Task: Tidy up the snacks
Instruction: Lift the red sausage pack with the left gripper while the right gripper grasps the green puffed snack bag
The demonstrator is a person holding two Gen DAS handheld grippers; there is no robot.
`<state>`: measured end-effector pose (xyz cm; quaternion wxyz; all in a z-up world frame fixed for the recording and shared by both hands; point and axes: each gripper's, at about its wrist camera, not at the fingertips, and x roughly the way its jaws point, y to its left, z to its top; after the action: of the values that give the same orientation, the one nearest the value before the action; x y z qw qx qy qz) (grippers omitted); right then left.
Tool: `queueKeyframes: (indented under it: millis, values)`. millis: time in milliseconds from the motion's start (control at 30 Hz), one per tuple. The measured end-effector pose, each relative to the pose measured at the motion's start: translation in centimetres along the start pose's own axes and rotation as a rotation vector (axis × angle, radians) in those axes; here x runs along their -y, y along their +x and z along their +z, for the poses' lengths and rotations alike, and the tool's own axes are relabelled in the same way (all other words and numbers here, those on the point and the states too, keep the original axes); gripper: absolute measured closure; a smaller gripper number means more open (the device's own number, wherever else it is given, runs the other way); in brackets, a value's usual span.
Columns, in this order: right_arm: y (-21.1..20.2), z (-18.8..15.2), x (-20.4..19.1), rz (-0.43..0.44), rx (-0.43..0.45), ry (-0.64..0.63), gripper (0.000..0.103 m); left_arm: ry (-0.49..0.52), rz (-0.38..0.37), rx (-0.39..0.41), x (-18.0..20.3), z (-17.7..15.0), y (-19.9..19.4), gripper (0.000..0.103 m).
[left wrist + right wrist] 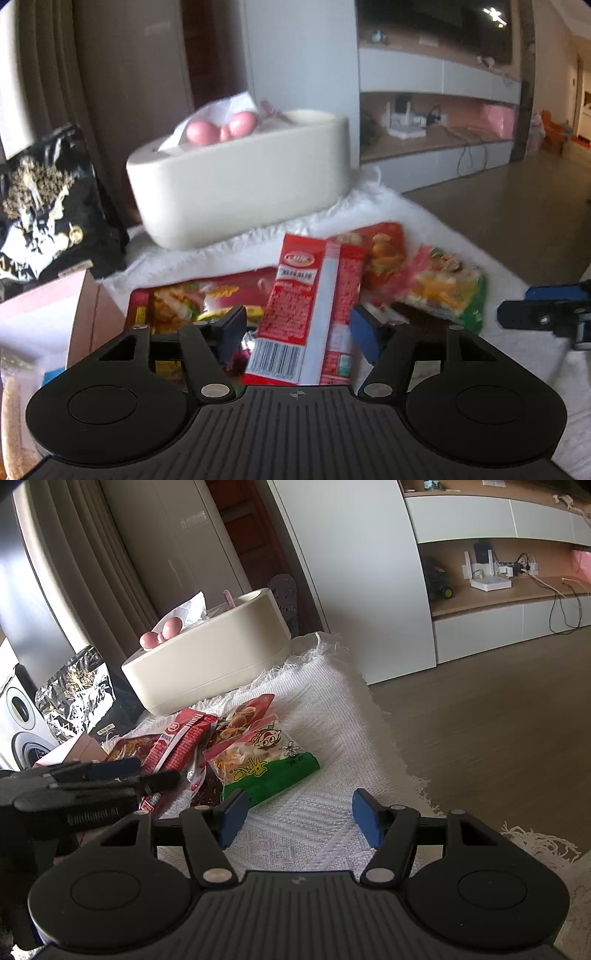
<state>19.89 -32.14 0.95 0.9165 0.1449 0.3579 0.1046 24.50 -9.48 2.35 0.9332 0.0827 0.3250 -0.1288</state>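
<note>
Several snack packets lie in a pile on a white woven cloth (pixel 317 701). A red and white packet (pixel 310 314) sits between the open jaws of my left gripper (pixel 299 332), its barcode end toward the camera; the pads do not press on it. It also shows in the right wrist view (pixel 173 746), with the left gripper (pixel 147 775) around it. A green-edged packet (pixel 266 760) (pixel 443 288) lies at the pile's right. A wide red packet (pixel 207 295) lies beneath. My right gripper (pixel 295 816) is open and empty over bare cloth, just right of the pile.
A cream oval tissue box (pixel 240 184) (pixel 210 661) with pink balls on top stands behind the pile. A black and gold bag (pixel 48 210) leans at the left. A pink box (pixel 44 317) stands at the near left. Wood floor (pixel 498 720) lies beyond the cloth's right edge.
</note>
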Motion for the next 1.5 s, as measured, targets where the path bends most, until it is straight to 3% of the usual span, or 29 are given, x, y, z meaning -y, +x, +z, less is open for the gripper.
queueKeyframes:
  millis: [233, 433, 567, 700, 800, 900, 1033, 1133, 1267, 1367, 1433, 1500]
  values:
    - [0.1, 0.0, 0.0, 0.004, -0.001, 0.0, 0.038, 0.015, -0.044, -0.013, -0.1, -0.2, 0.7, 0.025]
    - [0.3, 0.1, 0.0, 0.009, -0.006, -0.008, 0.036, 0.084, -0.022, -0.038, 0.7, -0.2, 1.0, 0.024]
    - [0.5, 0.2, -0.3, 0.032, -0.023, -0.036, 0.023, 0.091, -0.041, -0.077, 0.5, -0.1, 0.9, 0.024]
    - [1.1, 0.4, -1.1, 0.043, -0.059, -0.103, 0.013, 0.068, -0.03, -0.084, -0.1, -0.3, 0.4, 0.04]
    - [1.3, 0.4, -1.5, 0.04, -0.075, -0.139, 0.011, 0.011, -0.077, -0.112, -0.6, -0.5, -0.1, 0.045]
    - [1.3, 0.4, -1.4, 0.046, -0.075, -0.137, 0.01, -0.008, -0.135, -0.123, -0.6, -1.0, -0.8, 0.046]
    - [1.2, 0.4, -1.2, 0.058, -0.073, -0.128, 0.009, 0.048, -0.111, -0.105, 0.2, -1.5, -0.7, 0.038]
    - [1.2, 0.5, -1.3, 0.061, -0.075, -0.131, 0.008, 0.007, -0.118, -0.1, -0.3, -1.4, -0.3, 0.033]
    - [1.1, 0.6, -1.0, 0.079, -0.076, -0.117, 0.007, 0.001, -0.121, -0.07, -0.3, -1.5, 0.0, 0.034]
    - [1.1, 0.7, -1.0, 0.089, -0.087, -0.123, 0.008, -0.031, -0.122, -0.068, -0.5, -1.4, -0.4, 0.047]
    - [0.8, 0.9, -1.2, 0.086, -0.099, -0.13, 0.011, -0.082, -0.154, -0.063, -1.0, -1.4, -1.2, 0.05]
    - [-0.1, 1.0, -1.8, 0.097, -0.055, -0.16, 0.013, -0.1, -0.191, -0.028, -1.3, -1.4, -2.4, 0.051]
